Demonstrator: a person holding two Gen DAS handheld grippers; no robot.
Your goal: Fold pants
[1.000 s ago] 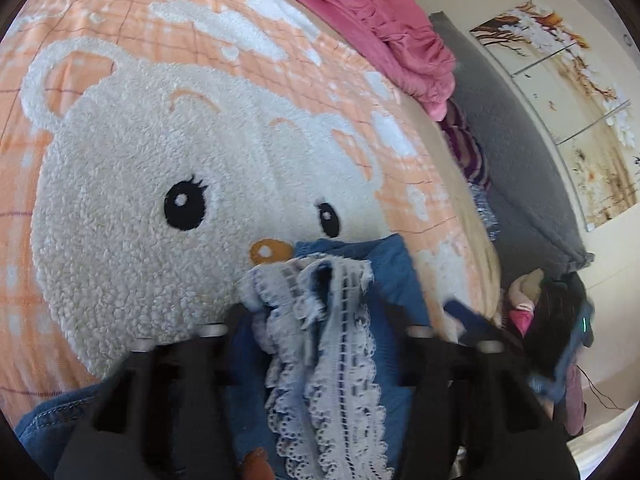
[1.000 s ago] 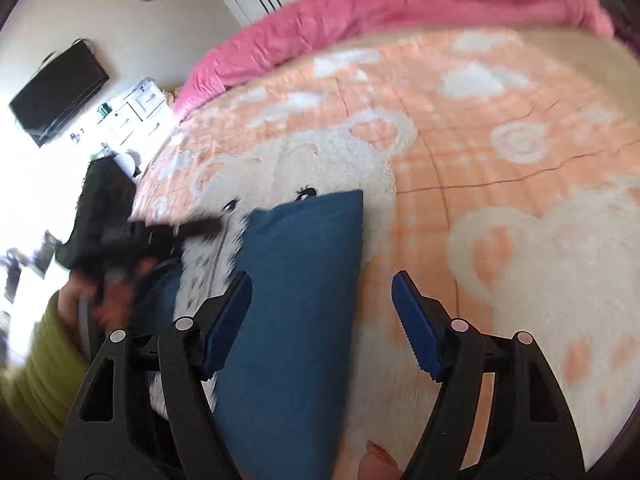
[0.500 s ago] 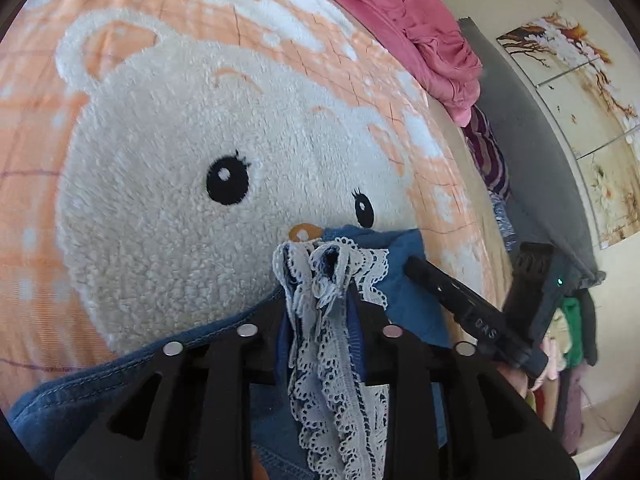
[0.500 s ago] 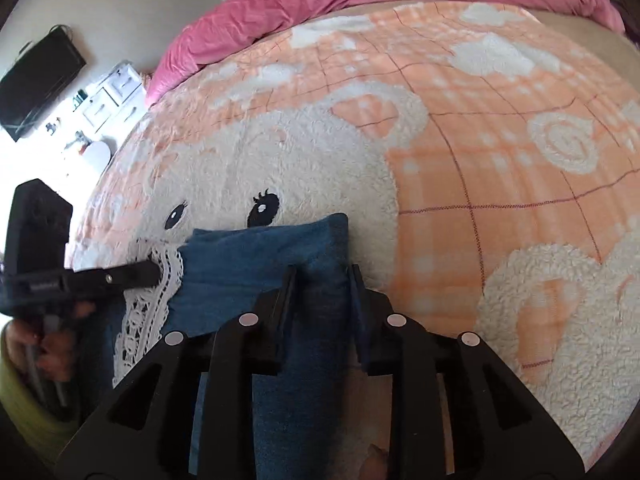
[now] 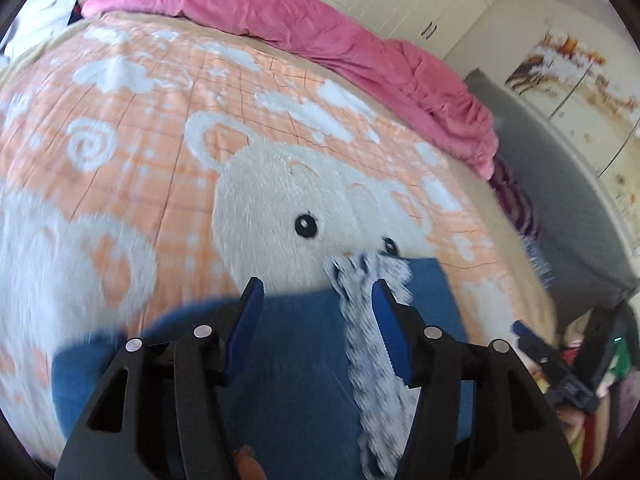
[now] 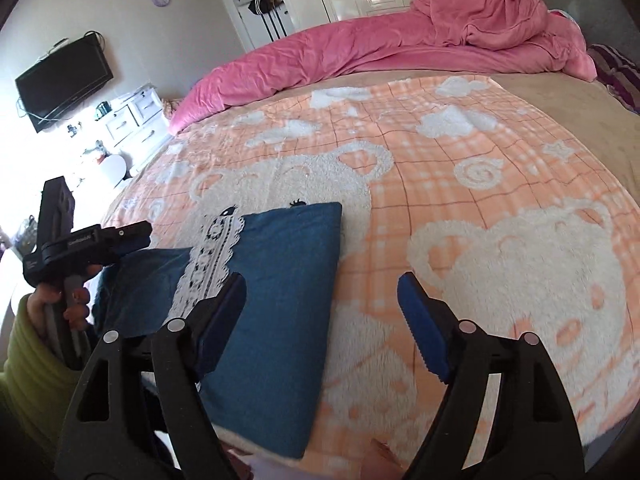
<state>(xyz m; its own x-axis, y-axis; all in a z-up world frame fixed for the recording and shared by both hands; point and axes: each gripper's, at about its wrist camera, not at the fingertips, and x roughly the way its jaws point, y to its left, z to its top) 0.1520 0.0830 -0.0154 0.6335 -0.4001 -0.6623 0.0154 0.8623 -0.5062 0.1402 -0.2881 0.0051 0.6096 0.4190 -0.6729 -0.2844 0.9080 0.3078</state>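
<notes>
One pair of blue denim pants [image 6: 280, 304] lies folded on the orange bear-print blanket [image 6: 460, 184] of the bed, its long axis running from near you toward the pink duvet [image 6: 400, 48] heaped along the far edge, with the squared far end just touching the fleecy bear's eyes. A single strip of white lace trim [image 6: 212, 252] runs lengthwise down the pants' left side. You hold two claws, both released and gripping nothing. Your right claw [image 6: 322, 316] hovers low over the near end of the pants, its left finger above the denim and its right finger over bare blanket. Your left claw [image 5: 318, 332], seen from its own blurred wrist view, points along the pants with the lace beside its right finger; your left hand [image 6: 70, 300] grips its handle, in a green sleeve.
</notes>
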